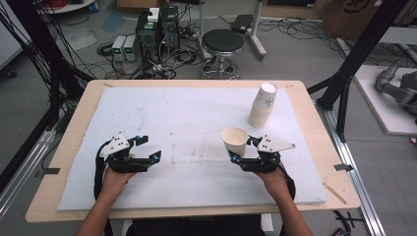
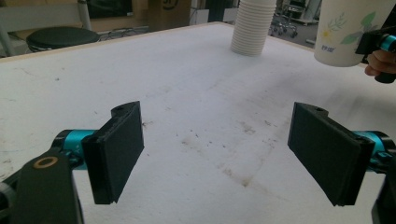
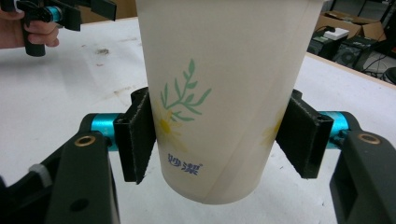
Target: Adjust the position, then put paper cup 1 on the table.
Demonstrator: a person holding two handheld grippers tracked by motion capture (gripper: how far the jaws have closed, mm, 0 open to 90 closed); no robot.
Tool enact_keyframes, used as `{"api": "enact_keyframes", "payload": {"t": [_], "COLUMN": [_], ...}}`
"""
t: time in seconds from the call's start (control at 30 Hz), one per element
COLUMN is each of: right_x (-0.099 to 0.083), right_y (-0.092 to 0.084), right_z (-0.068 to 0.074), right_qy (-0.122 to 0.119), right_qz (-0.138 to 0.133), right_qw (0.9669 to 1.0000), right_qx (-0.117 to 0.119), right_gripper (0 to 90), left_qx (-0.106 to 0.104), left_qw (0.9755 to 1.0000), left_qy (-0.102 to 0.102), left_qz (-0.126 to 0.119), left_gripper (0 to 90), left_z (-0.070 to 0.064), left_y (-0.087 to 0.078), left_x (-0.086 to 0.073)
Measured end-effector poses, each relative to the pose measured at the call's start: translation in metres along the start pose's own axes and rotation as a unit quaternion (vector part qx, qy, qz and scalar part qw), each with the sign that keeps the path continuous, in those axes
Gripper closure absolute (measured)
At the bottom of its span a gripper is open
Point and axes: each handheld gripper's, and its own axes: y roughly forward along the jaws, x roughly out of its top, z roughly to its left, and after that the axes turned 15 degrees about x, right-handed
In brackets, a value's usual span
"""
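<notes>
Right tongs (image 1: 239, 149) in my hand pinching one paper cup (image 1: 235, 141) upright, near the cup stack (image 1: 262, 105); left tongs (image 1: 149, 147) spread, nothing between.

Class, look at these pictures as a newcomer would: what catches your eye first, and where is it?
First, the white paper cup with a green sprig print, held upright between the right tool's black pads at the right of the white mat. Behind it stands a tilted stack of cups. At the left, the left tool is open, nothing between its pads.
</notes>
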Motion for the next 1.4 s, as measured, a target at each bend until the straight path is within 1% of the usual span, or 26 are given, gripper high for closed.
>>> {"api": "enact_keyframes", "payload": {"t": [0.07,0.17,0.23,0.3,0.4,0.53,0.63,0.67,0.73,0.83,0.9,0.97,1.03,1.07,1.1,1.17,1.23,1.33,1.4], "right_x": [0.000,0.000,0.000,0.000,0.000,-0.002,-0.004,-0.004,-0.005,-0.008,-0.012,-0.017,-0.023,-0.026,-0.030,-0.034,-0.038,-0.043,-0.042], "right_y": [0.000,-0.001,-0.002,-0.003,-0.005,-0.009,-0.011,-0.012,-0.013,-0.016,-0.019,-0.023,-0.026,-0.027,-0.028,-0.029,-0.030,-0.028,-0.027], "right_z": [0.000,0.001,0.000,-0.001,-0.002,-0.004,-0.005,-0.006,-0.008,-0.011,-0.013,-0.016,-0.021,-0.024,-0.027,-0.032,-0.035,-0.037,-0.037], "right_qy": [0.004,0.006,0.002,0.004,0.011,0.013,0.017,0.018,0.022,0.027,0.031,0.049,0.061,0.068,0.078,0.092,0.104,0.110,0.106], "right_qz": [-0.002,-0.007,-0.006,-0.006,-0.008,-0.011,-0.011,-0.016,-0.022,-0.021,-0.018,-0.012,0.001,0.008,0.014,0.025,0.025,0.041,0.042], "right_qw": [1.0000,1.0000,1.0000,0.9999,0.9997,0.9994,0.9991,0.9991,0.9986,0.9980,0.9971,0.9957,0.9935,0.9924,0.9908,0.9888,0.9869,0.9850,0.9851], "right_qx": [-0.002,0.001,-0.004,-0.009,-0.018,-0.029,-0.037,-0.035,-0.042,-0.053,-0.068,-0.078,-0.097,-0.102,-0.109,-0.115,-0.121,-0.127,-0.129], "right_gripper": [35.0,35.0,35.0,34.7,34.4,34.4,34.5,34.5,34.5,34.5,34.5,34.5,34.5,34.5,34.5,34.5,34.5,34.5,34.5], "left_qx": [0.002,0.000,0.001,0.001,0.001,0.001,-0.001,-0.002,0.000,0.001,0.001,0.001,-0.001,0.000,0.001,0.000,0.002,0.002,0.002], "left_qw": [1.0000,1.0000,1.0000,0.9999,0.9999,0.9998,0.9998,0.9998,0.9999,0.9999,0.9999,0.9999,0.9999,0.9999,1.0000,1.0000,1.0000,1.0000,1.0000], "left_qy": [-0.002,-0.006,-0.006,-0.010,-0.013,-0.017,-0.018,-0.018,-0.014,-0.013,-0.012,-0.010,-0.011,-0.010,-0.009,-0.006,-0.008,-0.008,-0.007], "left_qz": [-0.004,-0.002,-0.004,-0.007,-0.007,-0.008,-0.005,-0.005,-0.006,-0.004,-0.004,-0.003,-0.003,-0.003,-0.002,0.000,0.002,0.002,0.002], "left_gripper": [18.3,18.3,18.3,18.3,18.3,18.3,18.7,18.9,19.1,19.1,19.1,19.2,19.2,19.3,19.3,19.3,19.3,19.5,19.6], "left_z": [0.001,0.001,0.001,0.002,0.003,0.004,0.004,0.004,0.002,0.001,-0.001,-0.002,-0.002,-0.003,-0.003,-0.003,-0.003,-0.003,-0.003], "left_y": [-0.001,-0.002,-0.002,-0.002,-0.002,-0.001,-0.001,-0.001,-0.002,-0.003,-0.003,-0.003,-0.002,-0.001,-0.001,0.000,0.001,0.001,0.001], "left_x": [0.000,0.000,0.000,0.000,0.000,-0.001,-0.001,-0.001,0.000,0.000,0.000,0.000,0.000,0.000,0.000,0.000,0.000,0.000,0.000]}}
